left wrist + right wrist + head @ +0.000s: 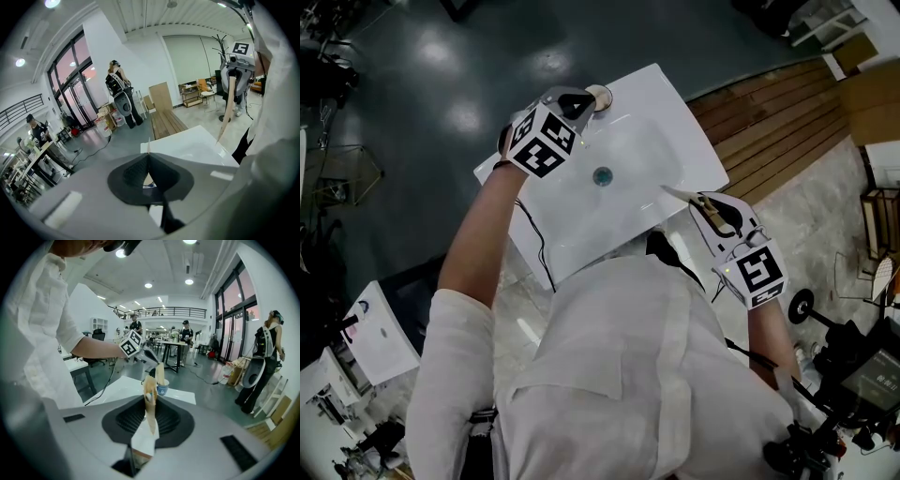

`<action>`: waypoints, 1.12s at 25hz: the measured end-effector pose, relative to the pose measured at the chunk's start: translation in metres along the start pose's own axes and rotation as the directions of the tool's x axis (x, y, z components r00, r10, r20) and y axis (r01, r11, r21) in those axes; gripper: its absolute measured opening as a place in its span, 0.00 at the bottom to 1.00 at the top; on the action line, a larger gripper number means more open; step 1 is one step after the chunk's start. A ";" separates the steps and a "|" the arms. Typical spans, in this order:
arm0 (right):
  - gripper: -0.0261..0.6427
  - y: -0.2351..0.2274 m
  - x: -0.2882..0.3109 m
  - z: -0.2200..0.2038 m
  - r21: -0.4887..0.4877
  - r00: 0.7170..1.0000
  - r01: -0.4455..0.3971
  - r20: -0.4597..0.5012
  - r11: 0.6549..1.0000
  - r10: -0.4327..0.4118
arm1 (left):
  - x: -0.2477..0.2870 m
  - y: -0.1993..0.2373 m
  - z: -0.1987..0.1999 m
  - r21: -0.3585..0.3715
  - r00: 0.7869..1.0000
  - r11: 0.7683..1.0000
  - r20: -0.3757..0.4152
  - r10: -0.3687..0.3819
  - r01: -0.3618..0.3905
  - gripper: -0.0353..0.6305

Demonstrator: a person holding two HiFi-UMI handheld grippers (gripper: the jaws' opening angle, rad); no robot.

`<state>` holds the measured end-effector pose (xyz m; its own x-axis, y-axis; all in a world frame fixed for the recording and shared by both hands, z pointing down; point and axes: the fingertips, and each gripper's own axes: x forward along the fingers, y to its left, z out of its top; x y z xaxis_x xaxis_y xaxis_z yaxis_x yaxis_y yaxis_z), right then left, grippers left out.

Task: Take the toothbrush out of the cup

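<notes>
A small white and blue cup (pixel 599 96) (pixel 162 389) stands at the far corner of the white basin top (pixel 675 122). A tan paper-wrapped toothbrush (pixel 160 373) stands upright in it. My left gripper (pixel 579 106) (pixel 151 357) (pixel 148 157) is right over the cup, shut on the top of that wrapped toothbrush, whose thin edge (pixel 148 143) shows between the jaws. My right gripper (pixel 705 202) (pixel 149 404) hangs at the basin's near right edge, shut on a second wrapped toothbrush (pixel 682 196) (pixel 150 390) (pixel 228 110).
The basin has a dark drain (pixel 603 175) in its middle. Wooden decking (pixel 769 131) lies to the right of it and dark floor beyond it. A person with a backpack device (pixel 119 93) stands by the glass doors; desks and other people are further back.
</notes>
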<state>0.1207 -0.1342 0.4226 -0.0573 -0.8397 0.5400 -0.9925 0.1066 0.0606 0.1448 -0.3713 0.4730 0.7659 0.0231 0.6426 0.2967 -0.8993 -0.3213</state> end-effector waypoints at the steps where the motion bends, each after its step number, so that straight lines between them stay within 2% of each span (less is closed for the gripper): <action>1: 0.12 0.001 0.000 0.000 -0.001 1.000 0.000 0.001 1.000 0.000 | -0.003 0.001 0.001 -0.004 1.000 1.000 0.000 0.006 -0.006 0.06; 11: 0.12 0.006 -0.007 -0.001 -0.014 1.000 0.004 0.016 1.000 -0.003 | -0.037 0.007 0.022 -0.050 0.994 0.996 0.068 0.079 -0.076 0.06; 17: 0.12 0.016 -0.010 0.002 -0.026 1.000 0.005 0.026 1.000 -0.005 | -0.078 0.008 0.035 -0.083 0.985 0.990 0.122 0.123 -0.114 0.06; 22: 0.11 0.022 -0.018 0.003 -0.029 0.999 0.019 0.036 0.999 -0.018 | -0.116 -0.002 0.054 -0.071 0.974 0.990 0.184 0.136 -0.124 0.06; 28: 0.11 0.021 -0.026 -0.002 -0.051 0.999 0.004 0.037 0.999 -0.002 | -0.148 -0.027 0.069 -0.098 0.968 0.989 0.215 0.128 -0.109 0.06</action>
<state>0.1018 -0.1087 0.4117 -0.0592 -0.8588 0.5088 -0.9859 0.1302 0.1050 0.0622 -0.3207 0.3385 0.9020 0.0009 0.4317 0.1539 -0.9350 -0.3195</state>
